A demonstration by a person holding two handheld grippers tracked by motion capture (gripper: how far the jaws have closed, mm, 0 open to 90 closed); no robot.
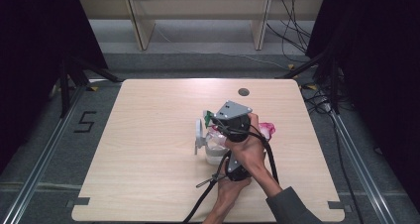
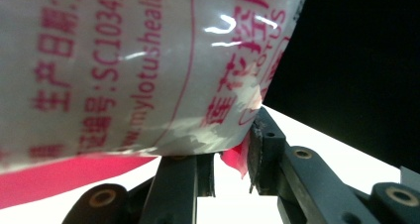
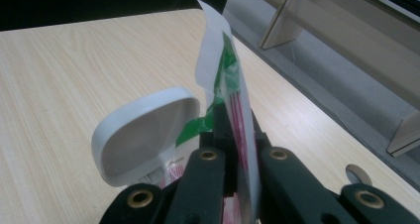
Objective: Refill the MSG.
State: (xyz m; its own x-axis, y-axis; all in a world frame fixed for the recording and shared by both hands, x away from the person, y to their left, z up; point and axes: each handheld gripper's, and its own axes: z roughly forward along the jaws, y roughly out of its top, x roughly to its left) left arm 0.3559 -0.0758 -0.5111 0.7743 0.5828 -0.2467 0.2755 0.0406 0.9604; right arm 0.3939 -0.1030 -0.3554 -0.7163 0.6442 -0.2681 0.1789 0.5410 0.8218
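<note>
Gripping a thin packet edge, the right hand-held gripper (image 3: pixel 236 149) has its jaws closed on the white, green and red top strip of a plastic bag (image 3: pixel 225 80), held upright above a white container with its hinged lid (image 3: pixel 143 135) flipped open. The left hand-held gripper (image 2: pixel 233 169) pinches the lower edge of the same bag (image 2: pixel 124 70), a glossy white pouch with red printing, near the middle-right of the surface (image 1: pixel 148 135). Judging by this, the bag is lifted and positioned over the container (image 1: pixel 214 152), yet it looks unopened; tearing or pouring seems left to do.
</note>
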